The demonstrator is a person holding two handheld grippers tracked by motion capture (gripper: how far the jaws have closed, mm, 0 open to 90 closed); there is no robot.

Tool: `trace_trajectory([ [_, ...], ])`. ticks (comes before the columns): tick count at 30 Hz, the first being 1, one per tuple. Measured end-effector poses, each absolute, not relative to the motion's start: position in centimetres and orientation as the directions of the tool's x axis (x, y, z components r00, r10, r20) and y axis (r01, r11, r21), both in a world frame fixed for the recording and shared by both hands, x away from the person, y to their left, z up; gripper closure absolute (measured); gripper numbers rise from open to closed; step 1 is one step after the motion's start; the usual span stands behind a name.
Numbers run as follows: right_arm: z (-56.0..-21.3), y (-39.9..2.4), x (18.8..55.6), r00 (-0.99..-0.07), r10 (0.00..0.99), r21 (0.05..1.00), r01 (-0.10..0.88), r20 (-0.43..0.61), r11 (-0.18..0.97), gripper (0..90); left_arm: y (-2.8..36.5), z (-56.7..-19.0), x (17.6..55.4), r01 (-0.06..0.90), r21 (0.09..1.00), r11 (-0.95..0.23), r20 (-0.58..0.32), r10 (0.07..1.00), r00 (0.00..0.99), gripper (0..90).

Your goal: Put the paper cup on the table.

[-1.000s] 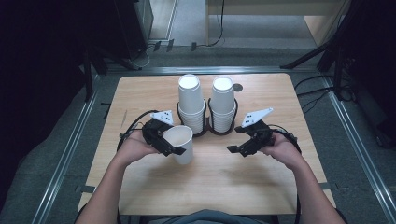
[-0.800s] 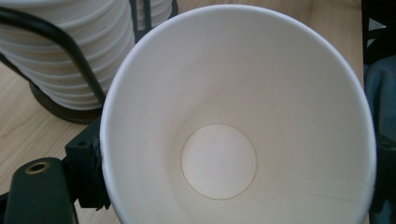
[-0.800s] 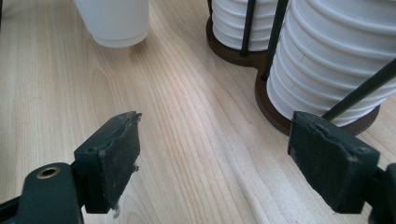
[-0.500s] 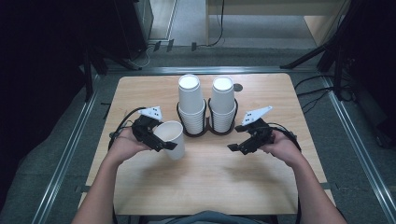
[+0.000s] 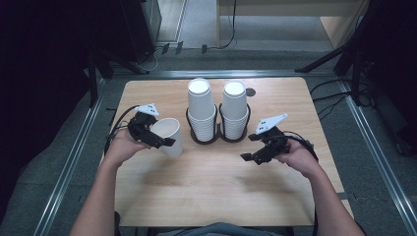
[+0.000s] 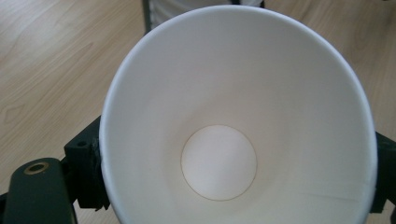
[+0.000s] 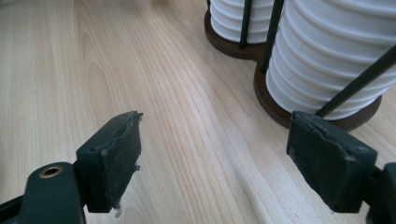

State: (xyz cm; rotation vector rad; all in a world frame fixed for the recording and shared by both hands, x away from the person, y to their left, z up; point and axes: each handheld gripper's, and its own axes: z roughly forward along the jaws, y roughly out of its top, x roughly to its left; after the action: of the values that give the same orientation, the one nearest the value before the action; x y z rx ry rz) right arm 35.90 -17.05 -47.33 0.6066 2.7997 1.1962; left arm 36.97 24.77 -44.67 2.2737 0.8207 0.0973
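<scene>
Holding: your left gripper [image 5: 156, 138] is clamped on the white paper cup [image 5: 168, 135], lifted left of the stacked white cups [image 5: 201, 112].
Right gripper [image 5: 255, 147]: released, jaws just closing on nothing.
Next: set it upright on the wooden surface [image 5: 206, 182].

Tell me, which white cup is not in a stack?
The single paper cup in the left claw, left of the holder. It is alone and tilted; all the other cups sit nested in two stacks.
</scene>
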Motion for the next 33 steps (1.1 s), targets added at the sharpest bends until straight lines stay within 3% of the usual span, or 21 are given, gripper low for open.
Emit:
trace_trajectory([
  [6,-47.6,-17.0,35.6,-0.923,0.367,0.692,0.34,0.116,0.637,18.4,26.1,-45.0,37.9,0.546,0.653,-0.524,-0.105,0.652,0.751,10.5],
  [11,-47.9,-17.0,35.2,-0.923,0.366,0.686,0.342,0.118,0.642,18.5,27.6,-45.4,38.7,0.588,0.654,-0.475,-0.12,0.703,0.701,10.3],
  [22,-48.1,-17.4,35.0,-0.917,0.381,0.68,0.354,0.118,0.642,18.5,30.1,-46.7,39.8,0.64,0.624,-0.448,-0.064,0.787,0.614,9.5],
  [33,-48.1,-17.4,35.1,-0.915,0.387,0.678,0.358,0.116,0.642,18.5,30.7,-47.2,39.8,0.642,0.623,-0.447,-0.051,0.795,0.604,8.2],
])
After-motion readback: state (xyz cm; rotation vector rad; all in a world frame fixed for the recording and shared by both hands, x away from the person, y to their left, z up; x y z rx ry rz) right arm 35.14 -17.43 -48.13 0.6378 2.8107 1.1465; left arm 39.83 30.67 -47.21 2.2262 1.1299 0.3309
